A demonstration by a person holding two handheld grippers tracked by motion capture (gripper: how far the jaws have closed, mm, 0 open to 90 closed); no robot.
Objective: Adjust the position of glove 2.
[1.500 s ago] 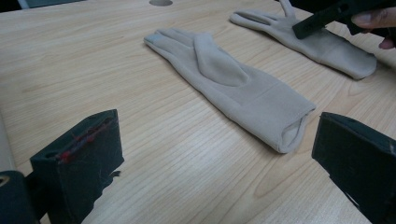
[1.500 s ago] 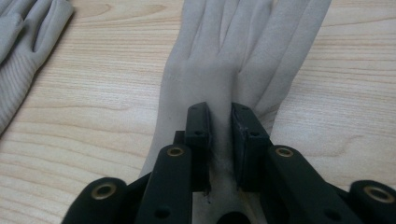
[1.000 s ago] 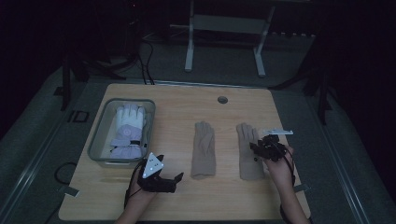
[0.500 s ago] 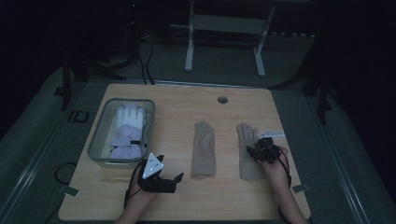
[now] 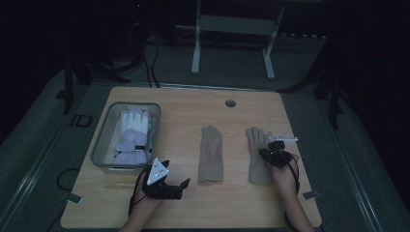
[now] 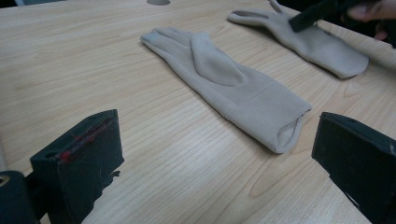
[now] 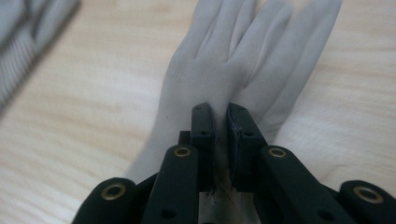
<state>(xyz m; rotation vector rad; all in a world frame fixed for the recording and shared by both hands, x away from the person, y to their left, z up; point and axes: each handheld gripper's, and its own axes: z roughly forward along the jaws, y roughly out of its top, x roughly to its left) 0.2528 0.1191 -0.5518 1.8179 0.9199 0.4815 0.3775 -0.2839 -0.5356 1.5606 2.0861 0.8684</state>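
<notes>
Legible text check: one mark found. White characters reading "ID" (image 5: 80, 121) sit on the dark floor mat just off the bench's left edge, beside the far end of the grey bin (image 5: 100, 153). Nothing else can be read. The white glove (image 5: 131, 126) in the bin carries a small round emblem near its cuff, too blurred to make out. The two beige gloves show no print. The bench top (image 5: 183, 104) carries no lettering, and neither gripper shows any marking that can be read.
</notes>
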